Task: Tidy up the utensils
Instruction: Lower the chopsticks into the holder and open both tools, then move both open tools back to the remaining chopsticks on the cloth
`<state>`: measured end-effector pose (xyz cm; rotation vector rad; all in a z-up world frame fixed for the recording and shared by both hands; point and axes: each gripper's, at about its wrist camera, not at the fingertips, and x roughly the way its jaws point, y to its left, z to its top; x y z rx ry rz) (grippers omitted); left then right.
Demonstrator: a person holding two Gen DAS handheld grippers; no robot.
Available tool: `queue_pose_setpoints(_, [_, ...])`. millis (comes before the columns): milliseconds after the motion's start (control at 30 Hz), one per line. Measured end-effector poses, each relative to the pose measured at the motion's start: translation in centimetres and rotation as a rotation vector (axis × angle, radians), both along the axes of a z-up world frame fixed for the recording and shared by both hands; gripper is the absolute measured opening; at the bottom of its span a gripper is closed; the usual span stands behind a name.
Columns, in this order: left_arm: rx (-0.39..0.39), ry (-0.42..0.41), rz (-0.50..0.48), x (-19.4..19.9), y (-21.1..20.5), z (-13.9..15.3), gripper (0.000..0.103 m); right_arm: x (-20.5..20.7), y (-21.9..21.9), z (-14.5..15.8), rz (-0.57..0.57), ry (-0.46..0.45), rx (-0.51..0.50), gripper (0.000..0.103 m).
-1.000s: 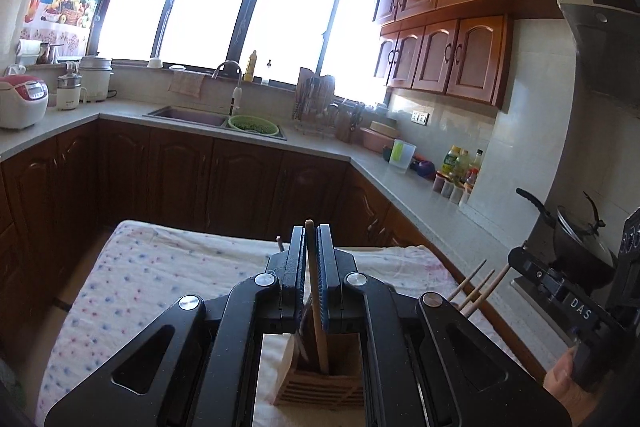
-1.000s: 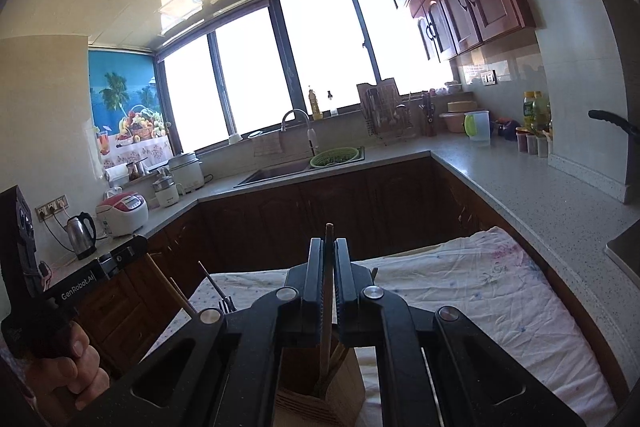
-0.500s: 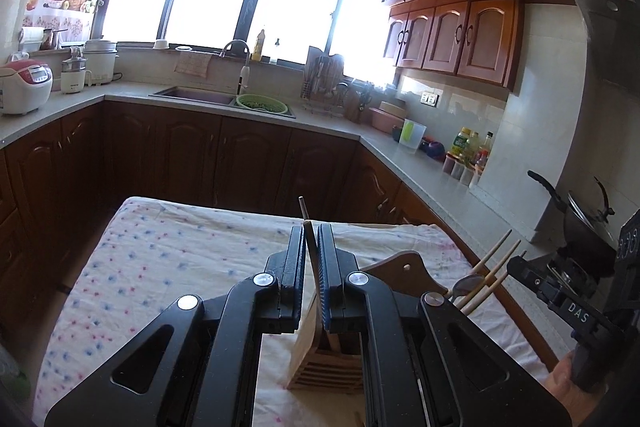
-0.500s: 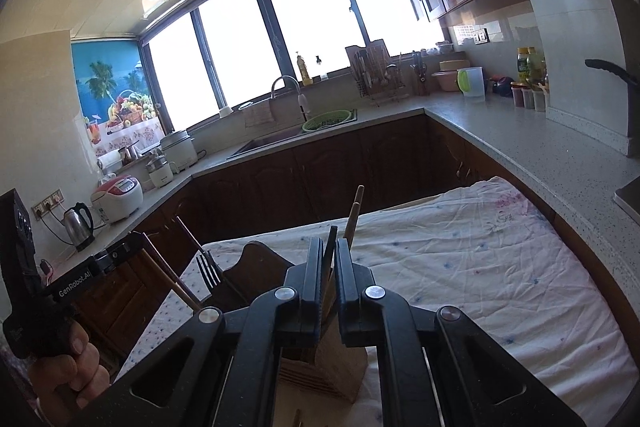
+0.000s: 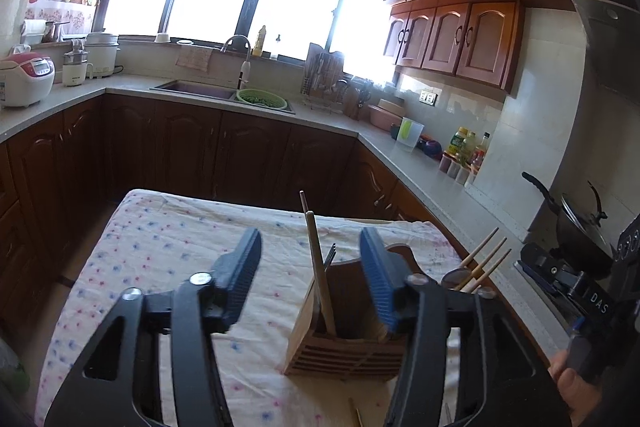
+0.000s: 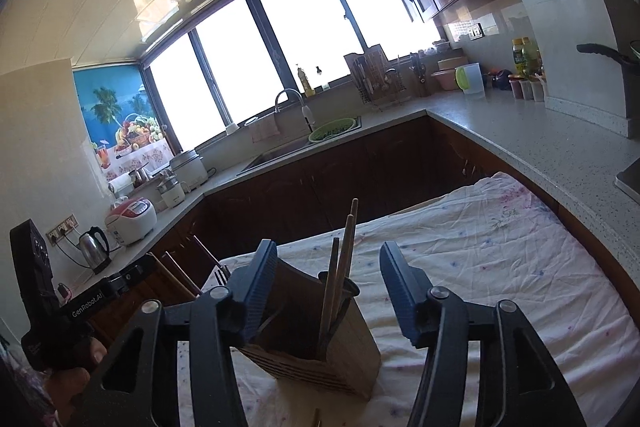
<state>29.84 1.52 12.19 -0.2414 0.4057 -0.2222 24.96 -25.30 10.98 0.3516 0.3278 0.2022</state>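
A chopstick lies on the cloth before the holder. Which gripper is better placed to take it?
Right gripper, probably. Both have just opened and hold nothing; the chopstick shows nearer its middle than the left gripper's.

Two handheld grippers, black plastic. Left gripper: two ribbed blue pads on black fingers, silver screw heads at the linkage joints, triangular cut-outs in the arms. Right gripper: same build, blue ribbed pads, round silver screws. White lettering "GenRobot.AI" on the left body, "DAS" on the right. Bare hand around the left's black grip; fingers on the right's handle.
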Motion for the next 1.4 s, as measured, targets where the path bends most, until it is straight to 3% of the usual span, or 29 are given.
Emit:
queue_pose_setpoints(67, [-0.005, -0.015, 0.008, -1.0, 0.3, 0.1, 0.075, -0.7, -0.4, 0.3, -0.005, -0.015, 0.018, 0.076])
queue_pose_setpoints(133, [0.0, -0.012, 0.017, -1.9, 0.5, 0.0, 0.082, -1.7, -0.8, 0.3, -0.014, -0.024, 0.028, 0.099])
queue_pose_setpoints(167, [-0.001, -0.011, 0.02, -2.4, 0.7, -0.1, 0.082, -2.1, -1.0, 0.3, -0.017, -0.029, 0.034, 0.102])
queue_pose_setpoints(767, [-0.013, 0.208, -0.005, -8.6, 0.3, -7.1, 0.084, -10.2, -4.2, -5.8, -0.082, 0.129, 0.03, 0.103])
queue_pose_setpoints(1400, [0.049, 0.355, -0.055, -9.8, -2.9, -11.8, 0.084, -12.5, -4.1, -10.9, -0.068, 0.265, -0.03, 0.101])
